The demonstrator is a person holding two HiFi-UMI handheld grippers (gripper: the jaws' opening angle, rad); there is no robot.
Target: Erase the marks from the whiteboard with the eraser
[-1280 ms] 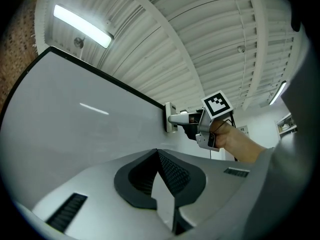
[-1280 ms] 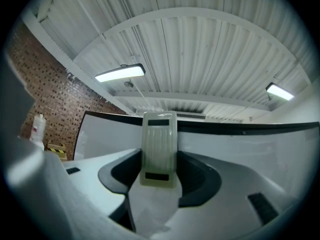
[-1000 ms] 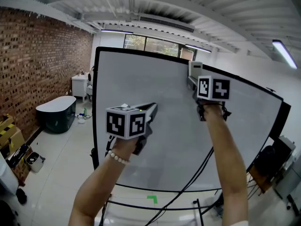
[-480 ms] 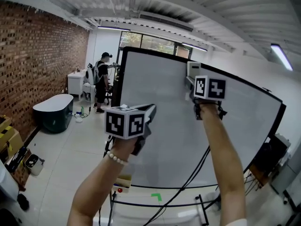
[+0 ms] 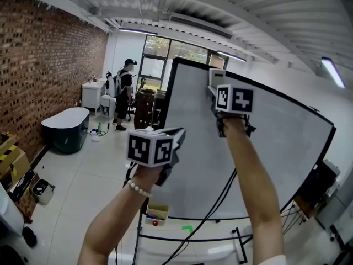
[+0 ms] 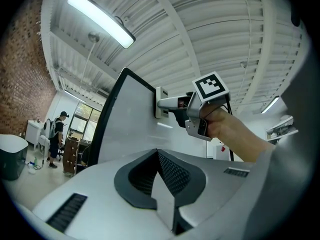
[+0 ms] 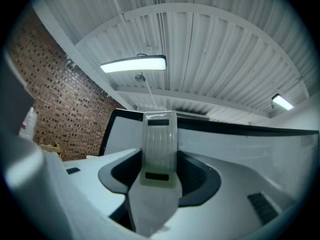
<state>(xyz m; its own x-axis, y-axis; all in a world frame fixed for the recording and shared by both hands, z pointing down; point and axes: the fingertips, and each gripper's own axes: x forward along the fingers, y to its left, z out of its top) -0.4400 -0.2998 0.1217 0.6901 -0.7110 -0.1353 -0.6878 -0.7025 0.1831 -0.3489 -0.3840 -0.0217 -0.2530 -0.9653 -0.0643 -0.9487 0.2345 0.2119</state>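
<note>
- Right gripper view: the eraser (image 7: 159, 149), a pale ribbed block, stands upright between the fingers of the right gripper (image 7: 159, 178). The fingers are clamped on its two sides. Its wiping face is turned away and cannot be seen.
- Left gripper view: the eraser lies with that face against the whiteboard (image 6: 131, 134). It sits high up, just under the black frame (image 6: 142, 82) and near the board's upper left corner.
- Head view: the marker cube (image 5: 234, 99) of the right gripper hides the lower part of the eraser. The raised forearm (image 5: 245, 170) covers a strip down the middle of the board. Whether any marks lie on the surface is hard to make out.
- The left gripper (image 5: 177, 132) is held lower, near the board's left edge and off its surface. Its fingers are pressed together with nothing between them.
- Room for moving: the frame is close above and to the left of the eraser. Open white surface runs away to the right and downward.
- Black cables (image 5: 220, 197) hang across the lower board toward its stand (image 5: 182, 237). A small box (image 5: 157, 211) sits by the stand's lower rail.
- Background: a person (image 5: 126, 93) stands well behind the board, beside a brick wall (image 5: 49, 65).
</note>
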